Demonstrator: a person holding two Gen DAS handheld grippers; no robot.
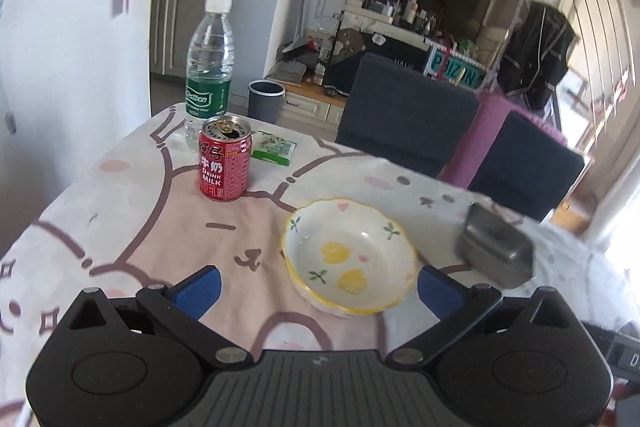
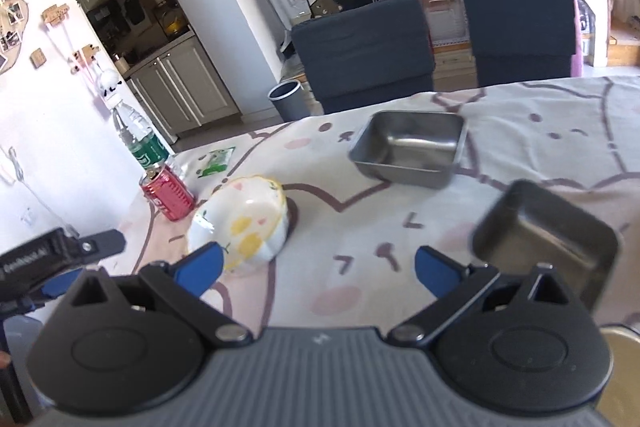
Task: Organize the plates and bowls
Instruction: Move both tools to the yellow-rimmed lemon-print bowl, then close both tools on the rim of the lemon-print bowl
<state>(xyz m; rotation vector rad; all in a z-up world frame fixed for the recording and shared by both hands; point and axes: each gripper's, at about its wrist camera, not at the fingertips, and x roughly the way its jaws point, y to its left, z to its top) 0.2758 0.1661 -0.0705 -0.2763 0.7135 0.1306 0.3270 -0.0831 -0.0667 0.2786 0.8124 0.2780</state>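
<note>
Left gripper (image 1: 318,287) wide open, empty, hovering by ceramic bowl (image 1: 350,257) on tablecloth (image 1: 140,227). Right gripper (image 2: 318,265) wide open, empty; two steel trays (image 2: 408,151) ahead. Bowl judged fragile, glazed, slippery: pinch scalloped rim. Trays judged light, stiff: grip wall.
</note>
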